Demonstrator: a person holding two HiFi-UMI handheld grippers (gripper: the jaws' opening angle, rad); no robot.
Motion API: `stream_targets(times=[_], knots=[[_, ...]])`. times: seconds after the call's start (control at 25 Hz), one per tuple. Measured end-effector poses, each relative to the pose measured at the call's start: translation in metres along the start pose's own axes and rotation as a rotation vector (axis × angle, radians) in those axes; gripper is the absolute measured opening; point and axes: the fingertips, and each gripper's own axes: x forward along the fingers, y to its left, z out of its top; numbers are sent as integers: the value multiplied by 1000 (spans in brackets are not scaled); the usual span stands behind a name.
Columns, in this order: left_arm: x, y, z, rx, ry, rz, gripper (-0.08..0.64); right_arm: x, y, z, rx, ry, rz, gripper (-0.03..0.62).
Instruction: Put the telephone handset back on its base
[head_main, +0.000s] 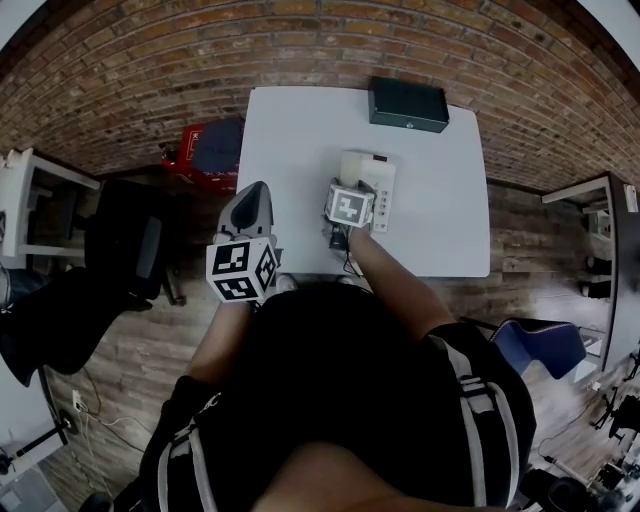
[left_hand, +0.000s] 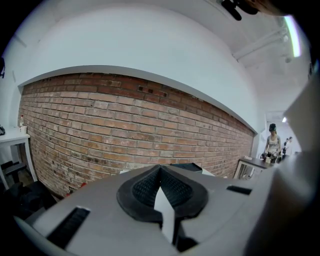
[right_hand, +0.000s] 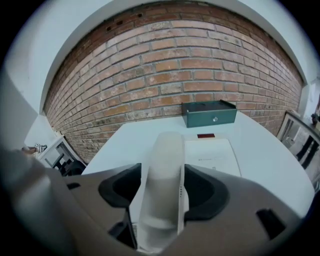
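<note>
The pale telephone handset (right_hand: 165, 150) lies lengthwise between the jaws of my right gripper (right_hand: 161, 189), which stand wide on either side of it without pressing. It rests along the left side of the white telephone base (right_hand: 212, 157). In the head view the right gripper (head_main: 352, 187) hovers over the base (head_main: 380, 170) near the front of the white table (head_main: 300, 130). My left gripper (head_main: 252, 197) is held up off the table's left front corner. Its pads (left_hand: 145, 189) meet, with nothing between them.
A dark green box (head_main: 407, 104) sits at the table's far edge against the brick wall, also ahead in the right gripper view (right_hand: 209, 113). A red object (head_main: 205, 150) and a black chair (head_main: 130, 250) stand left of the table. A blue chair (head_main: 540, 345) is at the right.
</note>
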Motion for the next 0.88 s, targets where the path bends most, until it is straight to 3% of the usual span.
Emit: stream_targets(times=[0.2,0.24,0.28,0.32,0.36,0.48,0.56,0.76,0.88], knots=[[10,-8,8,4,-13,-26,-3,-42,3,49,-80,-197,54,230],[11,-10,8,5,-14,-31,-3,-57,5,61,-104,-243,66,187],[13,-12,9,5,-14,-36,-3,-74,7,73,-130,-293,74,74],[15,-14,9,6,-14,-42,-3,-91,9,86,-151,-344,87,17],[16,-16,10,7,-15,-47,-3,-108,12,98,-159,-389,111,5],[19,-24,15,11,-23,-71,-3,-159,19,130,-110,-508,227,-2],[18,-32,22,15,-38,-92,-3,-189,19,148,-93,-594,261,-2],[16,-48,37,31,-72,-130,-3,-254,20,174,-174,-797,239,-3],[18,-51,39,32,-74,-142,-3,-266,23,172,-209,-831,223,-3]])
